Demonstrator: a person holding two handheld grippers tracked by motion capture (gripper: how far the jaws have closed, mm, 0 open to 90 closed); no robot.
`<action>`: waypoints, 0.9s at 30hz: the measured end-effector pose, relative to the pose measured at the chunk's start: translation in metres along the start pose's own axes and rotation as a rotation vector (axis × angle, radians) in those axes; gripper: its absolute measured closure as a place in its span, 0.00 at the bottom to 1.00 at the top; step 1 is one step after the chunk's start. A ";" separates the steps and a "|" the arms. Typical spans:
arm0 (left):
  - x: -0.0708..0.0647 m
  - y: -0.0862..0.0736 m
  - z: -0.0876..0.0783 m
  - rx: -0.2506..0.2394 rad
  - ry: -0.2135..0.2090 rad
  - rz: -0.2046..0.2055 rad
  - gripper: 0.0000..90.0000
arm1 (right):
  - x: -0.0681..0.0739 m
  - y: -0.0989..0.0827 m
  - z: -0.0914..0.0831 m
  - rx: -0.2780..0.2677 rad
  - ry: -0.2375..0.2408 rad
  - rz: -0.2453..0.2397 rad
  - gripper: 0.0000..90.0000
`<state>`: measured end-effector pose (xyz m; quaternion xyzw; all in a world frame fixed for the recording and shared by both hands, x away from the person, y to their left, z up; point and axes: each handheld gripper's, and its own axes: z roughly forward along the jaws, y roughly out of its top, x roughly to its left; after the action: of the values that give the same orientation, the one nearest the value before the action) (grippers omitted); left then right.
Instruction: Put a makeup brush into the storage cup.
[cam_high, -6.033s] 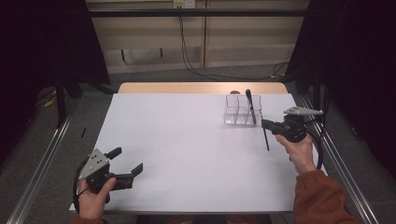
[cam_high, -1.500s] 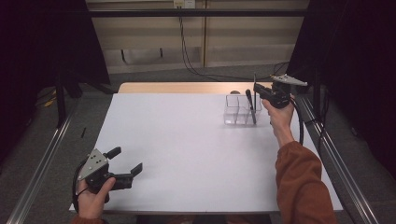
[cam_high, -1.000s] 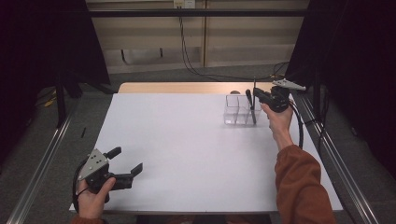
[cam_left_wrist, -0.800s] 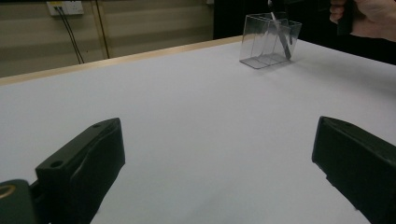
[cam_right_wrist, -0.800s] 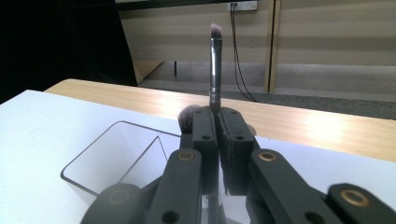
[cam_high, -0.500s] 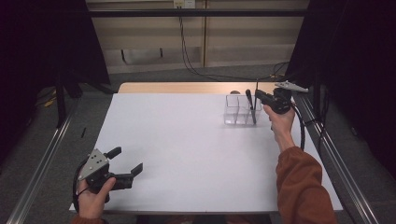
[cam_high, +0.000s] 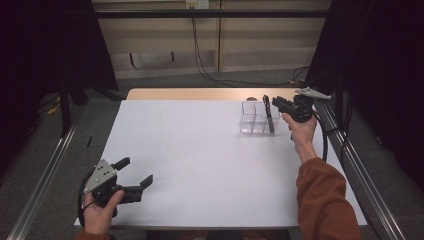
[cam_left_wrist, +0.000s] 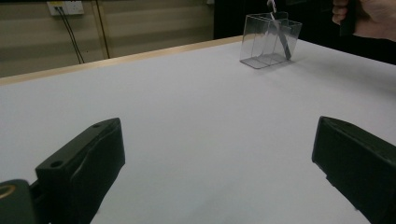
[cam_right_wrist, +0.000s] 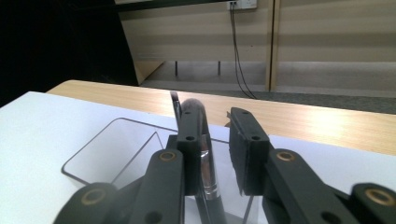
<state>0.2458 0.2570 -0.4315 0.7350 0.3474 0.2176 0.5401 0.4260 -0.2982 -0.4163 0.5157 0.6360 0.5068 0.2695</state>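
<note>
- Carried from beside the clear box to its right-hand compartment since six seconds earlier: makeup brush (cam_high: 269, 115), standing tilted in the clear box (cam_high: 254, 119).
- Just parted a little around the brush: right gripper (cam_right_wrist: 217, 135), left pad touching, right pad clear.
- Wide apart near the table (cam_high: 200, 150) front: left gripper (cam_high: 134, 172), holding nothing.

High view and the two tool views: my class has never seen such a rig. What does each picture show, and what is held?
A person holds a two-jawed tool in each hand. The high view looks down from above; the other cameras ride on the tools, looking along their black jaws. On the white table stands a clear box with a brush in it. The right tool has just been opening its jaws around the brush, gripping nothing. The left tool is open and empty.
</note>
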 end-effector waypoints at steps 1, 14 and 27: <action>0.000 0.000 0.000 0.000 0.000 -0.001 0.03 | 0.000 0.000 -0.001 -0.001 0.002 0.000 0.79; 0.002 0.000 0.005 0.008 0.012 -0.019 0.03 | 0.001 -0.003 -0.007 -0.003 0.024 -0.026 0.29; 0.001 -0.001 0.000 0.010 0.020 -0.008 0.03 | 0.002 -0.002 -0.016 -0.009 0.012 -0.028 0.00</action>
<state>0.2464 0.2580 -0.4321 0.7342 0.3569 0.2210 0.5336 0.4106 -0.3017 -0.4123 0.5026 0.6425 0.5089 0.2750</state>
